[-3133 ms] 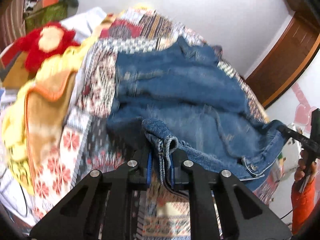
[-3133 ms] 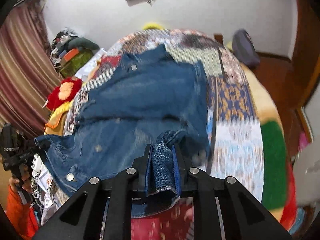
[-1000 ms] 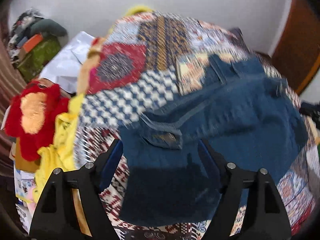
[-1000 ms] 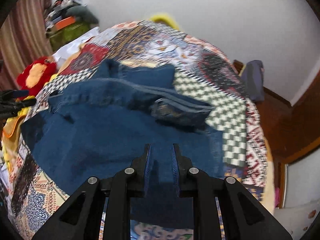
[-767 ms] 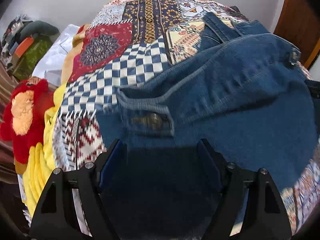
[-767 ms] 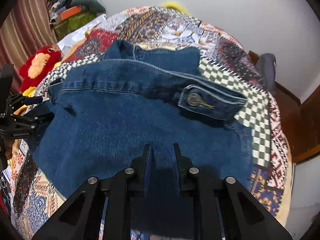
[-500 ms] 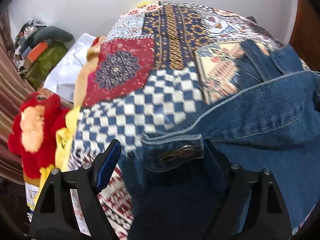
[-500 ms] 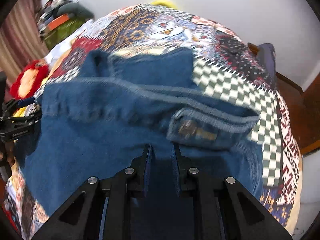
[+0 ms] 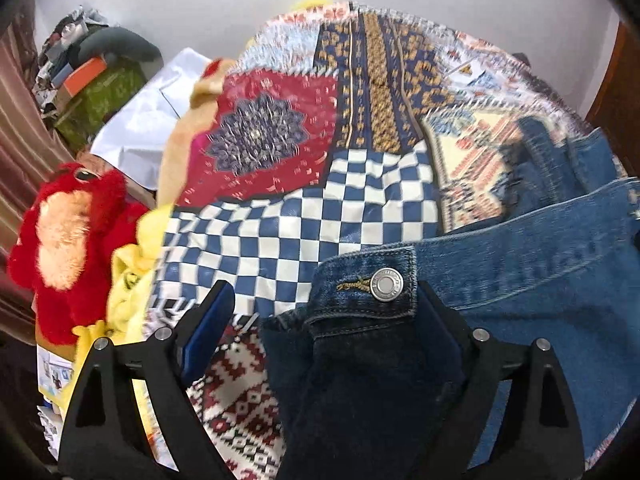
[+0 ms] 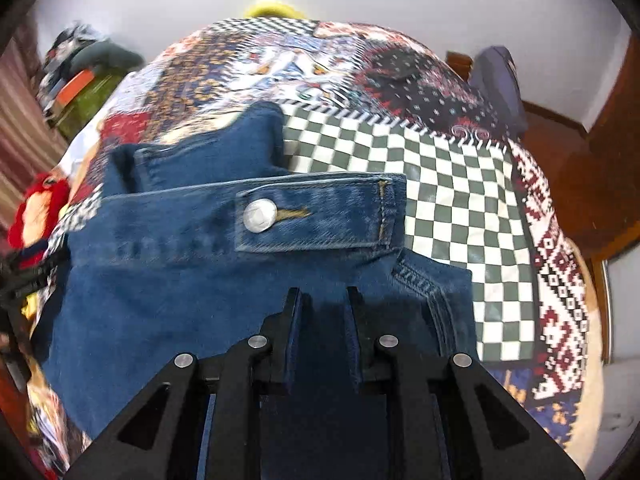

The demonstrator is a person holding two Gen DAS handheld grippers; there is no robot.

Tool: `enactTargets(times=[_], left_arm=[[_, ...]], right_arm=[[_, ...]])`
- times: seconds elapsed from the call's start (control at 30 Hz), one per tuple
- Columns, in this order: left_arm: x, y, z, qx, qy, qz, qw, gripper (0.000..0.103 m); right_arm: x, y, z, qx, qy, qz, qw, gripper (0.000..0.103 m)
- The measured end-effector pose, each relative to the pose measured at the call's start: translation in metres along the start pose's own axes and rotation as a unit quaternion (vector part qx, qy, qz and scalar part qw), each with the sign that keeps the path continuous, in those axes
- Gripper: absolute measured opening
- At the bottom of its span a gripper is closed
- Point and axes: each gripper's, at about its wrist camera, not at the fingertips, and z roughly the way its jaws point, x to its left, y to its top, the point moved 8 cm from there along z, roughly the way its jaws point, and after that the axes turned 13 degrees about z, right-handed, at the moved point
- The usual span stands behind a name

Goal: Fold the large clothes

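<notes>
Denim jacket (image 10: 192, 288) lies on the patchwork quilt (image 9: 304, 216), its buttoned waistband tabs turned toward both cameras. In the left wrist view the left gripper (image 9: 320, 316) has its jaws opening, wide apart; the tab with its button (image 9: 386, 285) sits between them at about 1 o'clock, and the pads do not appear to press it. In the right wrist view the right gripper (image 10: 320, 320) has its jaws close together at 6 o'clock; dark denim fills the gap, though whether the pads truly pinch it cannot be told. A red plush toy (image 9: 68, 248) lies off the quilt at 9 o'clock.

Step in hand, as judged: laying down the folded half. To do it well, release both corners level, so the edge lands straight along the waistband; draw each gripper back without dragging the cloth, then smooth any ridge near the collar (image 10: 208, 152) at 11 o'clock.
</notes>
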Motion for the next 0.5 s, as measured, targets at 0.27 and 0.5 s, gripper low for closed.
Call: enactTargets(times=[0.27,0.5], left_arm=[[-0.012,0.003,-0.069,-0.059,-0.041,0.006,0.9974,0.09],[-0.057,-0.028,-0.062,-0.032,-0.09,0.026,0.9951,0.09]], right_arm=[[0.071,-0.031,-0.059,-0.045,0.029,-0.12,0.991,0.016],[0.137,-0.074,-0.048,-0.022,0.049,-0.18,0.982,0.016]])
